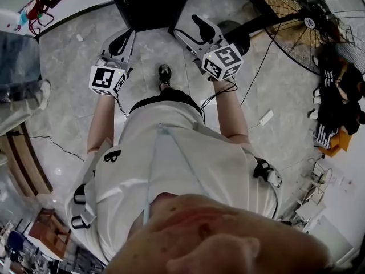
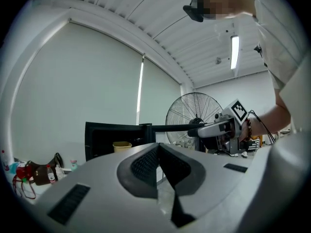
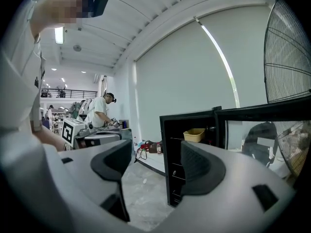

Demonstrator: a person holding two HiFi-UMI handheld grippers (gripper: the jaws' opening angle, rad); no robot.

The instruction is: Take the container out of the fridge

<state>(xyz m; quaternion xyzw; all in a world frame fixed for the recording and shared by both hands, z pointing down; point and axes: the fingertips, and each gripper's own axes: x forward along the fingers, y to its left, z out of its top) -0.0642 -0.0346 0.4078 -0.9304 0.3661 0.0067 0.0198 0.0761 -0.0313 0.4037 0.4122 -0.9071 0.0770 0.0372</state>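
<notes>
The yellow container (image 3: 194, 135) sits on an upper shelf inside the open black fridge (image 3: 192, 178); it also shows as the container (image 2: 121, 146) in the left gripper view. Both grippers are held in front of the fridge (image 1: 149, 4), apart from it. My left gripper (image 2: 158, 148) is shut, pads touching, with nothing between them. My right gripper (image 3: 155, 161) is open and empty, the fridge opening just right of its gap. In the head view the left gripper (image 1: 126, 39) and right gripper (image 1: 188, 30) point toward the fridge.
A large standing fan (image 1: 308, 21) is at the right, close to the fridge. Cables and a power strip (image 1: 266, 117) lie on the grey floor. Bags and bottles (image 2: 34, 174) sit left of the fridge. Another person (image 3: 99, 111) works in the background.
</notes>
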